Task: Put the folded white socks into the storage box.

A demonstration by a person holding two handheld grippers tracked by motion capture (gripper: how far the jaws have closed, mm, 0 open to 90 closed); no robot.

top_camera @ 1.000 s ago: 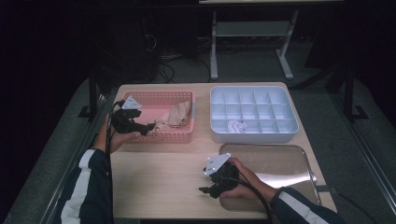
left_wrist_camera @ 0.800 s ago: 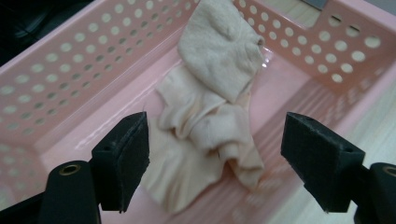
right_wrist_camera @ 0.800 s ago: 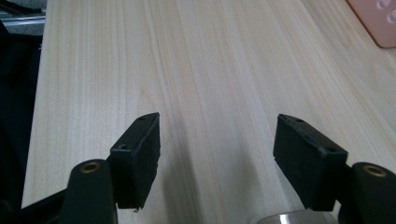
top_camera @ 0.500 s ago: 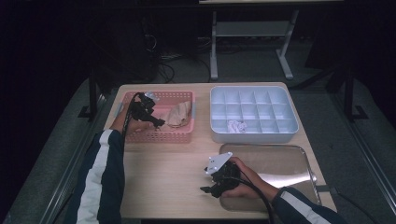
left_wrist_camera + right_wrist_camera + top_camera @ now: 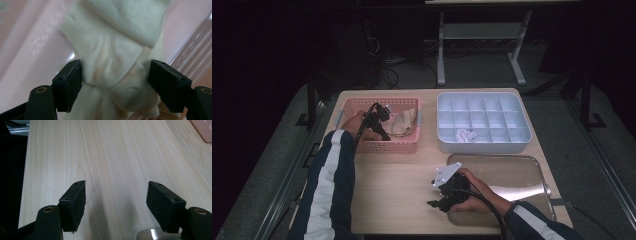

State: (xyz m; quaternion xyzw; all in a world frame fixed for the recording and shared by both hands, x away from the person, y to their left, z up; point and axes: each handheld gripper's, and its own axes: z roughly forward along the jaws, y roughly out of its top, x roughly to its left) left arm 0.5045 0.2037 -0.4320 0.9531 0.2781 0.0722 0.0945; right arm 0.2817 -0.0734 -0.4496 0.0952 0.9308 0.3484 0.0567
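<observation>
Item, cream cloth [image 5: 117, 57]: lying in the pink basket [image 5: 362, 146] at ten o'clock on the table; my left gripper [image 5: 379, 121] has dropped in over it, jaws just narrowing around the bundle but not yet pinching; right gripper [image 5: 443, 196] idle, spread, at six o'clock; grasp imminent.
</observation>
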